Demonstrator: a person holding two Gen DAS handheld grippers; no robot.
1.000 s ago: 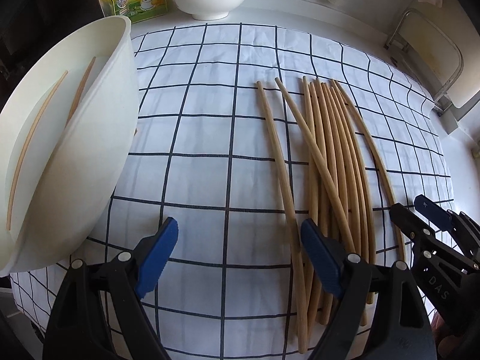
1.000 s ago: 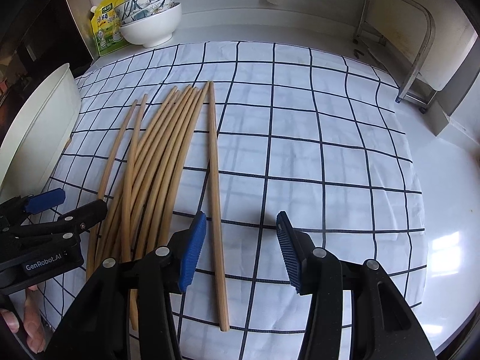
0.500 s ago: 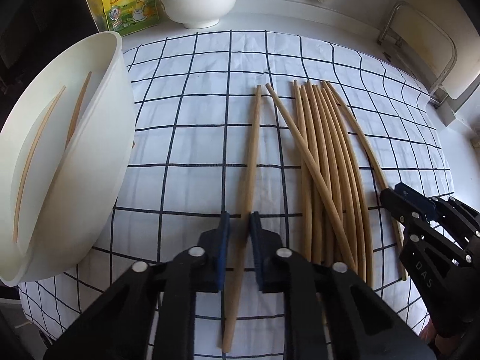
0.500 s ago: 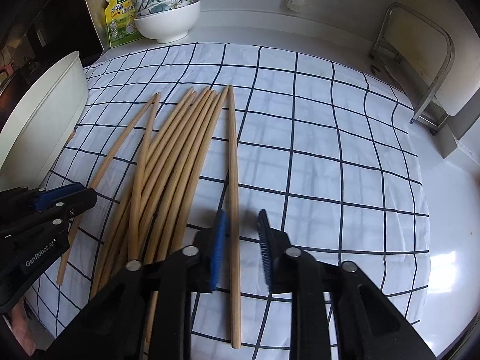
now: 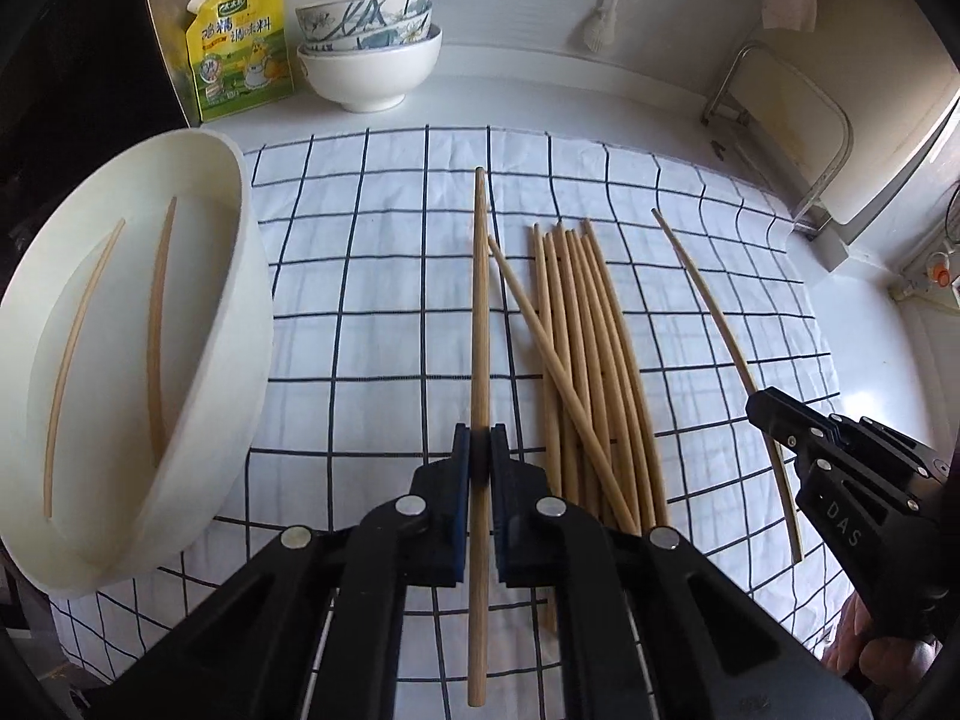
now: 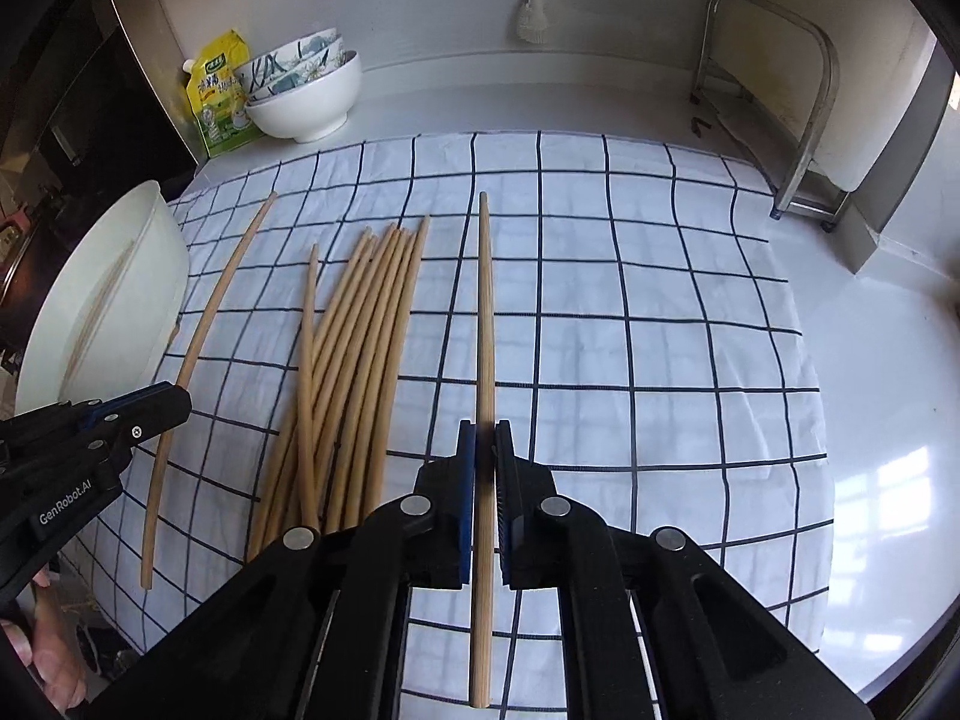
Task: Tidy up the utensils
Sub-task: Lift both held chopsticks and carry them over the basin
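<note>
Chopsticks clamped singly, left claw (image 5: 480,468) on one (image 5: 480,312), right claw (image 6: 485,456) on another (image 6: 485,312); probably bound for white bin (image 5: 240,312).

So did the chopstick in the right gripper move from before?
Yes. The chopstick lay beside the chopstick pile; now the right gripper is shut on it, further right of the pile.

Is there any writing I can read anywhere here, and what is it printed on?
"DAS": on the side of the right gripper body, seen from the left wrist view.
"GenRobot.AI": on the side of the left gripper body, seen from the right wrist view.
Yellow pouch: large Chinese characters and small print, too blurred to read reliably.
</note>
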